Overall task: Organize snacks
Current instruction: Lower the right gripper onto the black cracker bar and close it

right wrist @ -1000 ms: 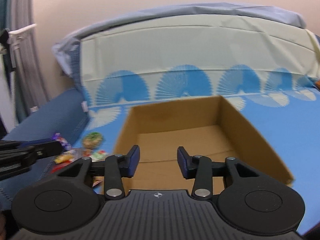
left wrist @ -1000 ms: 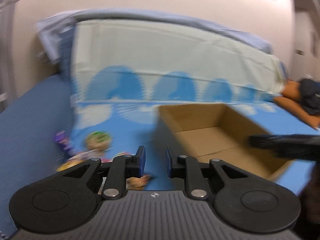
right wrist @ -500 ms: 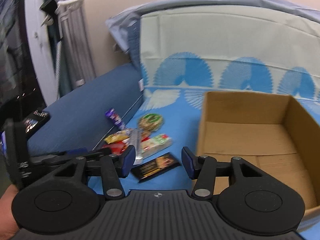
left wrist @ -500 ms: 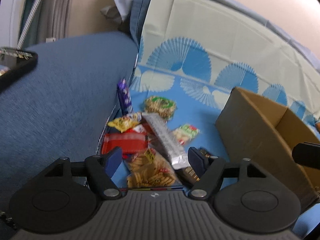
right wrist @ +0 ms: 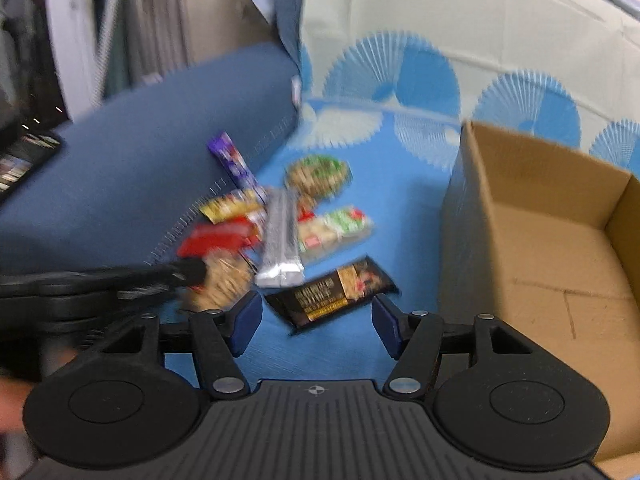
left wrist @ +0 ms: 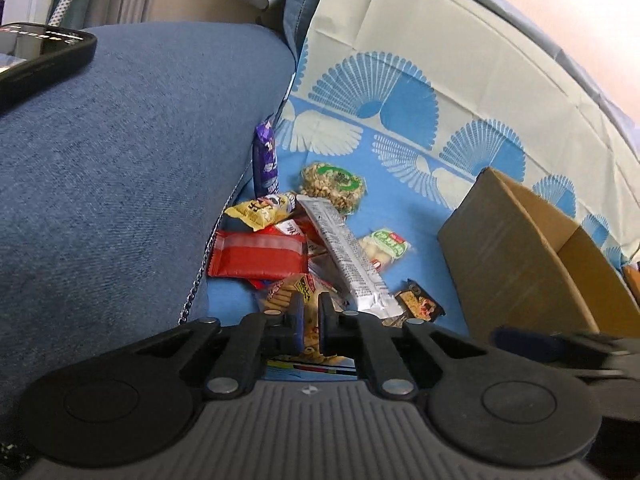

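Observation:
Several snacks lie in a pile on the blue patterned sheet (left wrist: 400, 208), beside an open cardboard box (left wrist: 520, 264) (right wrist: 540, 240). My left gripper (left wrist: 311, 320) (right wrist: 192, 272) is shut on a clear bag of biscuit sticks (left wrist: 288, 292) (right wrist: 224, 284) at the near edge of the pile. My right gripper (right wrist: 316, 324) hovers low, its jaws opening, with nothing between the pads. A black snack bar (right wrist: 332, 292) (left wrist: 420, 302) lies just ahead of it. A silver bar (left wrist: 348, 256) (right wrist: 280, 240) lies across the pile.
A red packet (left wrist: 256, 254), a yellow packet (left wrist: 260, 210), a purple bar (left wrist: 265, 160), a round nut cake (left wrist: 332, 184) and a green-white packet (left wrist: 386, 246) fill the pile. A blue cushion (left wrist: 120, 160) with a phone (left wrist: 40, 52) on it rises on the left.
Both views swung from the box to the snack pile and sank toward it. The left jaws spread wide, then shut on the biscuit bag. The right jaws widened and neared the black bar.

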Demonstrator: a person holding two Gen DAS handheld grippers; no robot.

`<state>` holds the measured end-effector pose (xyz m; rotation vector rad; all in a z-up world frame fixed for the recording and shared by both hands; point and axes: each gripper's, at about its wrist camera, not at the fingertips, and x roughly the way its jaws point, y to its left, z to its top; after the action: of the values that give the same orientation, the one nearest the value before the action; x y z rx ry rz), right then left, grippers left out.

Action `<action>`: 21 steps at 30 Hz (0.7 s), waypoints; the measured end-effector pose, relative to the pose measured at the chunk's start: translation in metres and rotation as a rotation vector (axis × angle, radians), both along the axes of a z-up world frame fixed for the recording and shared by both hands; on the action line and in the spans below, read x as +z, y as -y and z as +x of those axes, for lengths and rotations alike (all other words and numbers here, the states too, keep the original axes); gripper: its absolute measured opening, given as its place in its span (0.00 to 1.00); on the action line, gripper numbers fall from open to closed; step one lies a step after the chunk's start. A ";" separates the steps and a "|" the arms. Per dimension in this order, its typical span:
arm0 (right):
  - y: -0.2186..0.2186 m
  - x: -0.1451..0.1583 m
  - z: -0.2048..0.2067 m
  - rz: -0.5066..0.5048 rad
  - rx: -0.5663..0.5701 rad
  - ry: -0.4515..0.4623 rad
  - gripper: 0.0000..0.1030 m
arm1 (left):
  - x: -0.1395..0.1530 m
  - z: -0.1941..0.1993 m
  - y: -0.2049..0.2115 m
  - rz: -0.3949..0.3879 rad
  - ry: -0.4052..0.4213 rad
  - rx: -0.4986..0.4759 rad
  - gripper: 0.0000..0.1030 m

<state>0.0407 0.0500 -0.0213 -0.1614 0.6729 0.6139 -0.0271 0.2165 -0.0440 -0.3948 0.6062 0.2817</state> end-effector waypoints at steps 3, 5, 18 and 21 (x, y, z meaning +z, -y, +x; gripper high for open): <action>-0.019 -0.020 0.016 -0.043 -0.038 -0.035 0.67 | 0.002 -0.003 0.000 -0.009 0.025 -0.004 0.07; -0.029 -0.031 0.025 -0.053 -0.059 -0.048 0.82 | 0.004 -0.005 -0.001 -0.012 0.034 -0.007 0.08; -0.053 -0.070 0.082 0.000 -0.199 -0.139 0.96 | 0.007 -0.005 0.004 0.000 0.047 -0.003 0.21; -0.054 -0.074 0.088 0.009 -0.209 -0.151 0.96 | 0.007 -0.005 0.004 0.000 0.047 -0.002 0.22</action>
<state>0.1288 0.1044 -0.0952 -0.0356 0.8214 0.4307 -0.0322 0.2127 -0.0372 -0.3998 0.5609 0.2698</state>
